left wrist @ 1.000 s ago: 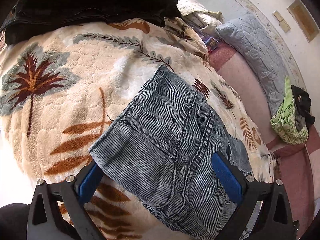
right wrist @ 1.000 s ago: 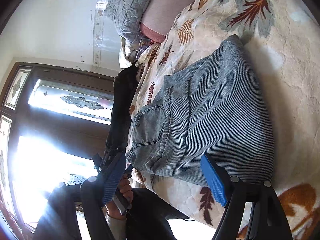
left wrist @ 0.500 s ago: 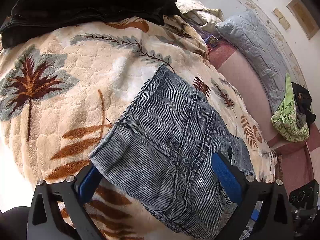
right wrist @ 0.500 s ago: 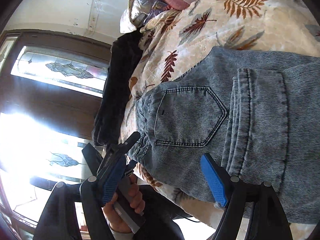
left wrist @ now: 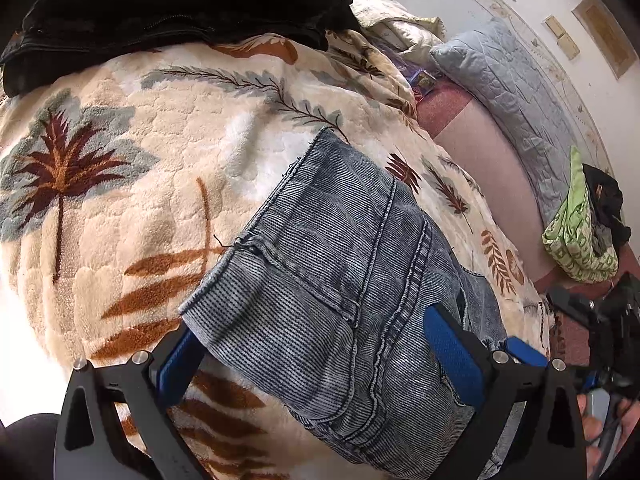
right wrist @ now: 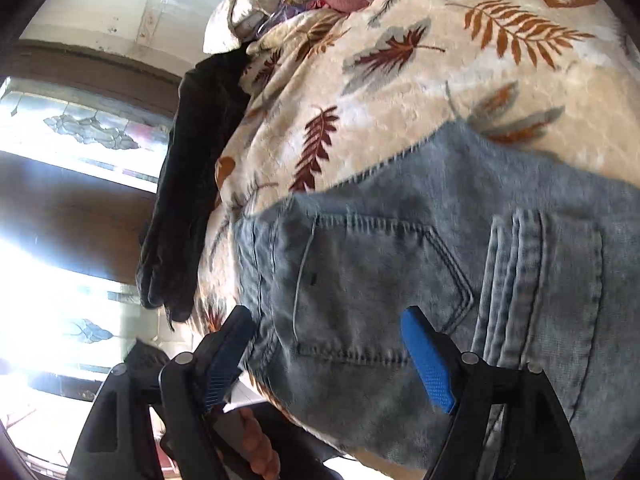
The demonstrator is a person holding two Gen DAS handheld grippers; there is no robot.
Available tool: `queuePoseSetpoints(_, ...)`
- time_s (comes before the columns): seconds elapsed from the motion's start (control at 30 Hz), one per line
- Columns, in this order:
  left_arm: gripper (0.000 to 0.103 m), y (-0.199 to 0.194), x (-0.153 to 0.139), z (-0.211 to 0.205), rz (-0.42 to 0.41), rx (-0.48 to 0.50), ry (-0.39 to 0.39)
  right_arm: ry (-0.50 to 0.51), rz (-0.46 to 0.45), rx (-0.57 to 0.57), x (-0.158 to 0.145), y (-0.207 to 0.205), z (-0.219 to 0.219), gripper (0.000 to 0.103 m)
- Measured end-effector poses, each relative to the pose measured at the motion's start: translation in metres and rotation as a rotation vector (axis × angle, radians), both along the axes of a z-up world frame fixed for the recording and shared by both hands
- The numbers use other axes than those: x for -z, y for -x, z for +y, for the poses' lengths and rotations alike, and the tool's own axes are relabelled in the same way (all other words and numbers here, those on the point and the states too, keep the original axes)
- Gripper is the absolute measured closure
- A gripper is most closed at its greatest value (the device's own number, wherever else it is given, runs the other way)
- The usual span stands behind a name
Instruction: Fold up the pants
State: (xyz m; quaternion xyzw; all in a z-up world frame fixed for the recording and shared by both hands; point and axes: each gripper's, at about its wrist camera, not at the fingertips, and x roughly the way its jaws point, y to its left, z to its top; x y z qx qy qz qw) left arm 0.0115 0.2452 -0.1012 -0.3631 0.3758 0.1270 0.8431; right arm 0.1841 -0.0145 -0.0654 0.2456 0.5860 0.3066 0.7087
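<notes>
so: no legible writing or brand in either view. one pair of folded grey-blue jeans (left wrist: 340, 280) lies on the leaf-print blanket (left wrist: 120, 200) covering the bed. left gripper (left wrist: 320, 360) has its jaws wide open, straddling the leg end without pressing it. right gripper (right wrist: 332, 356) likewise has its jaws spread over the back pocket (right wrist: 372, 280) (seen only here). one black garment (left wrist: 180, 12), one quilted pillow (left wrist: 512, 96) and one green cloth (left wrist: 576, 236); only the right wrist view shows the window (right wrist: 72, 136).
</notes>
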Motion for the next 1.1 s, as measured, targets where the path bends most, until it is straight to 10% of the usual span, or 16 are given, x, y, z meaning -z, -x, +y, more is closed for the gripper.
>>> queuePoseSetpoints(0.2,0.001,-0.001,0.000,-0.001,0.000,-0.003,-0.010,-0.091,0.222,0.001,0.066,-0.042,0.034,0.023)
queuePoseSetpoints(0.37,0.001,0.014,-0.013,0.001,-0.028,-0.068,-0.067,-0.042,0.108,-0.073,0.031,-0.034,0.045,0.022)
queuePoseSetpoints(0.5,0.001,0.056,-0.060,-0.003,-0.250,-0.201,-0.274,0.051,-0.049,-0.146,-0.011,-0.033,0.064,0.022)
queuePoseSetpoints(0.6,0.001,0.055,-0.073,-0.012,-0.349,-0.101,-0.285,0.000,-0.041,-0.169,-0.017,-0.042,0.074,0.022)
queuePoseSetpoints(0.8,0.001,-0.003,-0.018,-0.023,-0.033,0.117,-0.116,-0.068,0.205,-0.157,0.061,-0.058,0.103,0.021)
queuePoseSetpoints(1.1,0.001,-0.008,-0.013,-0.050,0.063,0.194,-0.330,0.102,-0.017,-0.313,-0.005,-0.050,0.129,0.022)
